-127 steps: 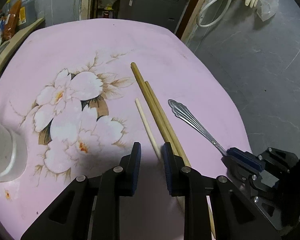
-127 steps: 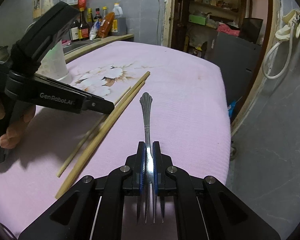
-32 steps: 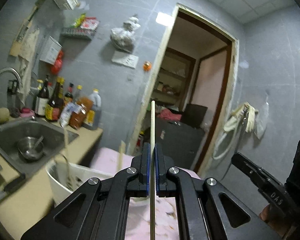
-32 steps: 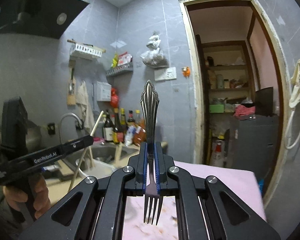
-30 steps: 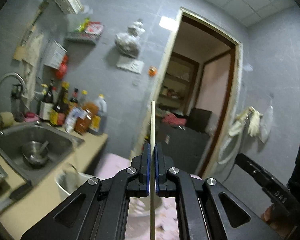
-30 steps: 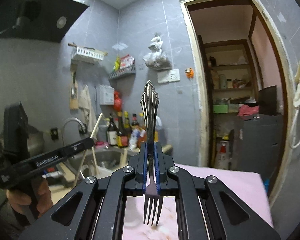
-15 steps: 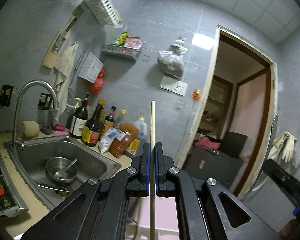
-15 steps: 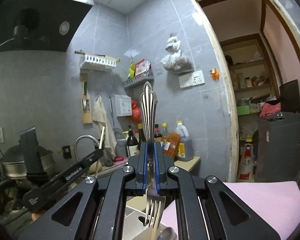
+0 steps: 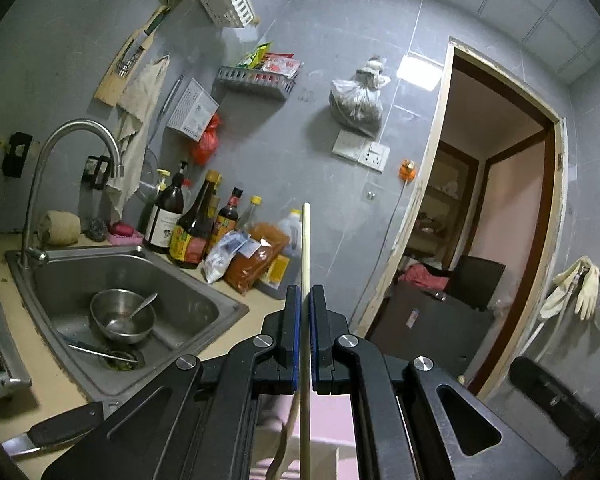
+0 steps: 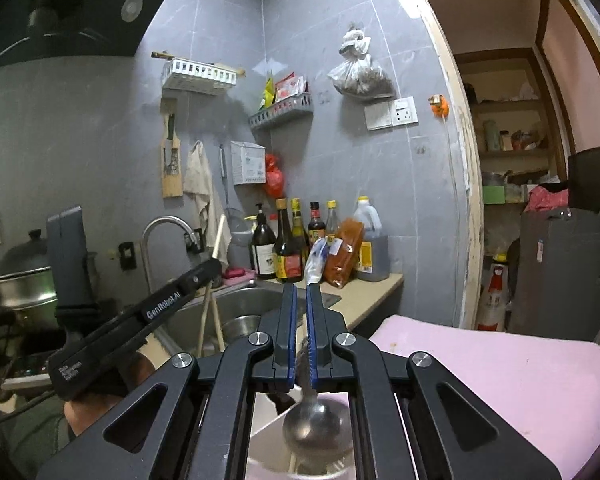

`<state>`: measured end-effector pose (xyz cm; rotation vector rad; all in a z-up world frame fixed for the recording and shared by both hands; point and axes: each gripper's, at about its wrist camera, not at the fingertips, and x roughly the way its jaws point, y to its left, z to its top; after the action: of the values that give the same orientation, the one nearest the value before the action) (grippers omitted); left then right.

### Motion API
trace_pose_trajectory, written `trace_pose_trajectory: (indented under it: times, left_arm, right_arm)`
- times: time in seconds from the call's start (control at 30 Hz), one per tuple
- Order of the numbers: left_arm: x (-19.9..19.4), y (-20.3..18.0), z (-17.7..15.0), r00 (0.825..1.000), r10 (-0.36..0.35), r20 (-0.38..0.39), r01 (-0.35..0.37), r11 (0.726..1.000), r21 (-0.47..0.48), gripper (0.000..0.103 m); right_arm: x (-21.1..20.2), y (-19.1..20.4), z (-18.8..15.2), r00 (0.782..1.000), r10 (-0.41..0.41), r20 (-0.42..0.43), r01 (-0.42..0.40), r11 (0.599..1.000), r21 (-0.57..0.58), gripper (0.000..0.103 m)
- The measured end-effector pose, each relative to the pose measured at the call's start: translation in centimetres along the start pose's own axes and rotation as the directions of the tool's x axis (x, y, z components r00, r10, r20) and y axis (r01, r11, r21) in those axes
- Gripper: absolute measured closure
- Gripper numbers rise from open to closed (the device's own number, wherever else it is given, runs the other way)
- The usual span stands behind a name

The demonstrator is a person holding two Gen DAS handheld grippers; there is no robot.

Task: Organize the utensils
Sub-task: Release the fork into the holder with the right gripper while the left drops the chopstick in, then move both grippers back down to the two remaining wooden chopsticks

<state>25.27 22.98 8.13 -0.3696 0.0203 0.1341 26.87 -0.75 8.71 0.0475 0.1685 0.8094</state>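
My left gripper [image 9: 304,292] is shut on a pale chopstick [image 9: 306,240] that stands upright through its pads, above the table's edge beside the sink. The right wrist view shows that left gripper [image 10: 214,268] at the left, held by a hand [image 10: 96,412]. My right gripper [image 10: 302,292] has its jaws close together. The fork's patterned handle end [image 10: 303,356] shows low between its pads, and nothing rises above the fingertips. Right under it a spoon bowl [image 10: 316,428] stands in a white holder [image 10: 268,448]. The fork's tines are hidden.
A steel sink [image 9: 172,308] with a bowl [image 9: 122,316] and a tap lies at the left. Sauce bottles [image 9: 192,232] line the counter behind it. A knife [image 9: 60,432] rests on the counter's near edge. The pink table [image 10: 500,380] extends right towards a doorway.
Both views have swung left towards the sink and sunk a little. The fork handle no longer stands above my right fingertips. The spoon bowl has come up under that gripper.
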Motion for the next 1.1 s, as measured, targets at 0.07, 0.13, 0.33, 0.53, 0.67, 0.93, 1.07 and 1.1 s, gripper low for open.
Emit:
trace_pose_trajectory:
  times: [0.07,0.13,0.33,0.53,0.67,0.93,1.07,1.1]
  left_arm:
    - [-0.2,0.0,-0.6,1.0,0.007,-0.001,-0.007,1.0,0.002,0.1]
    - [-0.6,-0.2,-0.9,1.0,0.015,0.009,-0.015,1.0,0.006,0.1]
    - [-1.3,-1.3,-2.0,0.999,0.028,-0.019,-0.027,0.999,0.043,0.1]
    - [-1.9,-2.1,-3.0,0.996,0.036,-0.084,-0.029,0.996,0.083,0.093]
    - [-3.0,-2.6,-3.3,0.995,0.012,-0.1,-0.006,0.998,0.063,0.067]
    - [-5.9,-5.2,-3.0,0.986,-0.063,-0.153,0.075,0.994,0.073,0.039]
    - [-6.9,-7.1,-3.5,0.969,-0.128,-0.211,0.148,0.986,0.079,0.023]
    - [-7.2,-7.8,-3.7,0.964,-0.142,-0.224,0.165,0.982,0.088,0.021]
  right_arm:
    - [-0.4,-0.3,-0.1,1.0,-0.003,0.002,0.003,1.0,0.014,0.1]
    - [-0.7,-0.7,-0.3,1.0,-0.01,-0.009,0.011,1.0,0.024,0.099]
    - [-1.8,-1.8,-0.6,0.999,-0.028,-0.034,0.03,0.997,0.065,0.097]
    - [-4.1,-2.6,-1.1,0.997,-0.059,-0.043,0.061,0.997,0.045,0.083]
    - [-5.8,-3.0,-1.6,0.994,-0.098,-0.038,0.099,0.995,0.017,0.079]
    - [-9.6,-4.4,-1.7,0.987,-0.16,0.002,0.16,0.987,0.009,0.048]
    - [-12.0,-5.1,-1.7,0.98,-0.198,0.027,0.198,0.98,0.008,0.026]
    - [-12.5,-5.3,-1.7,0.978,-0.207,0.029,0.207,0.978,0.008,0.024]
